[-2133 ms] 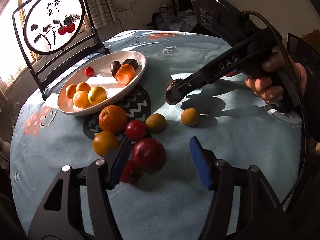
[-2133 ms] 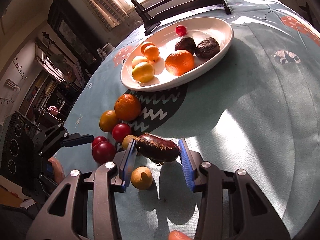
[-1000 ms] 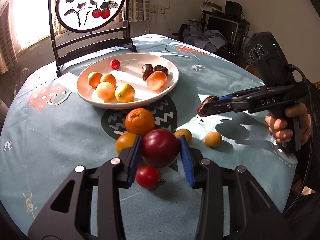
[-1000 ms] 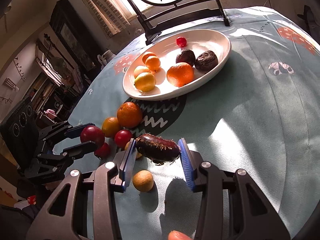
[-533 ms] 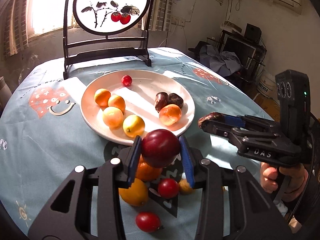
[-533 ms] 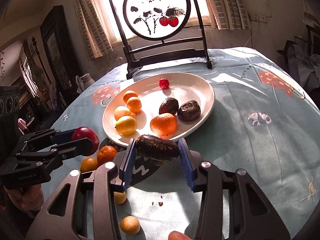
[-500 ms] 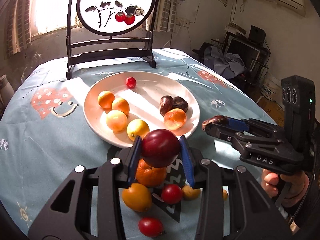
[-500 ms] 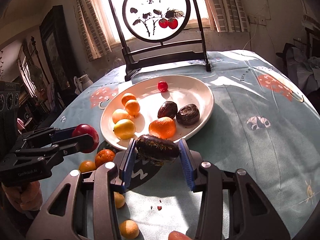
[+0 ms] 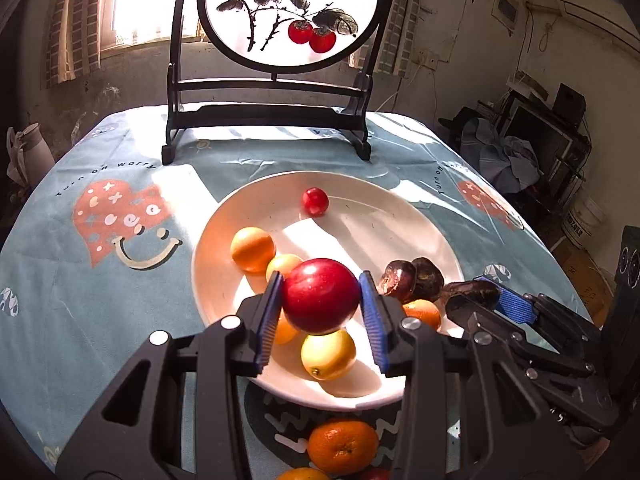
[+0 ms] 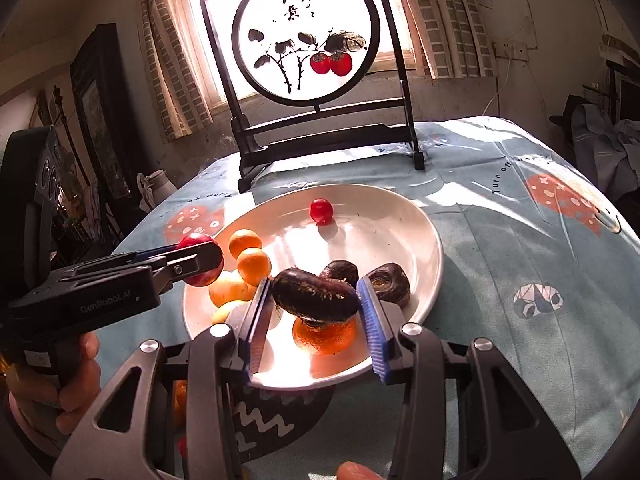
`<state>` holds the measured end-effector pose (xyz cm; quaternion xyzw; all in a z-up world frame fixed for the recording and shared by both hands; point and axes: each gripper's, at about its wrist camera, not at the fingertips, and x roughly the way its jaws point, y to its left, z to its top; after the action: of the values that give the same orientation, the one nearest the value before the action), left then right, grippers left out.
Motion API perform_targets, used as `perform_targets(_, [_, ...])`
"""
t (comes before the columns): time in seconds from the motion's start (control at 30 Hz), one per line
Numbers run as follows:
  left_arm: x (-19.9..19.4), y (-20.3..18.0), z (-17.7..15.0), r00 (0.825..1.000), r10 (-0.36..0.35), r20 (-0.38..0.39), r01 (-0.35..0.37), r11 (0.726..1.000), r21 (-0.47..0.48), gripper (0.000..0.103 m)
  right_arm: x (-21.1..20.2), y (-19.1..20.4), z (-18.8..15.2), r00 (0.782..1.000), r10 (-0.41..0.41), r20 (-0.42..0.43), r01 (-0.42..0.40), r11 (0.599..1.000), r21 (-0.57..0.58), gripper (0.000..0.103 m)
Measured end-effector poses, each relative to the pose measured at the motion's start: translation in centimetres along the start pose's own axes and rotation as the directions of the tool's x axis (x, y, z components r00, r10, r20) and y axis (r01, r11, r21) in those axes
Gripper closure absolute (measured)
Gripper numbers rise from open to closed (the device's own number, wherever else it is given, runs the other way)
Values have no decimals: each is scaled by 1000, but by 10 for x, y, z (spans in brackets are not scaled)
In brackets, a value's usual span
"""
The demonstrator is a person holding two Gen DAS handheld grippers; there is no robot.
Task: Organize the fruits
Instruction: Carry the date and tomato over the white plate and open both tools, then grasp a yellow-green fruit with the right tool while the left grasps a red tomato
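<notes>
My left gripper [image 9: 321,308] is shut on a big red plum [image 9: 320,294] and holds it above the near part of the white plate [image 9: 412,216]. My right gripper [image 10: 314,312] is shut on a dark wrinkled fruit [image 10: 314,294] above the plate's [image 10: 408,220] near right side. On the plate lie several orange and yellow fruits [image 9: 253,249], a small red tomato [image 9: 315,201] and two dark fruits [image 9: 414,280]. The left gripper also shows in the right wrist view [image 10: 200,260], the right gripper in the left wrist view [image 9: 476,294].
A round painted screen on a black stand [image 9: 288,16] stands at the table's far edge behind the plate. An orange [image 9: 342,446] and other loose fruits lie on the tablecloth [image 9: 80,280] in front of the plate. Furniture and clutter surround the table.
Both grippers have moved forward with their fruits, from in front of the plate to above it. The loose fruits on the cloth are now mostly below the view.
</notes>
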<state>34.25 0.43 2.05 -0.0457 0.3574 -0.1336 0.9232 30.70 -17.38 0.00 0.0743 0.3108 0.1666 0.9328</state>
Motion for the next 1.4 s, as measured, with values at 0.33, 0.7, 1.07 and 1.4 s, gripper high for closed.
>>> perform_targets(0.33, [-42, 15, 1, 990, 69, 123, -65, 997, -35, 3, 10, 9, 3, 996, 75, -51, -77, 997, -30, 51])
perform_targets(0.7, [-56, 62, -45, 982, 189, 0, -186, 969, -163, 2, -15, 51, -40, 941, 274, -197, -291, 955, -64, 51])
perform_targets(1.07, [-69, 63, -58, 984, 180, -12, -179, 971, -156, 2, -29, 30, -71, 908, 243, -340, -262, 965, -10, 34])
perform_targets(1.4, [-82, 38, -59, 971, 235, 49, -233, 972, -26, 2, -76, 40, -109, 950, 67, -304, -113, 984, -136, 34])
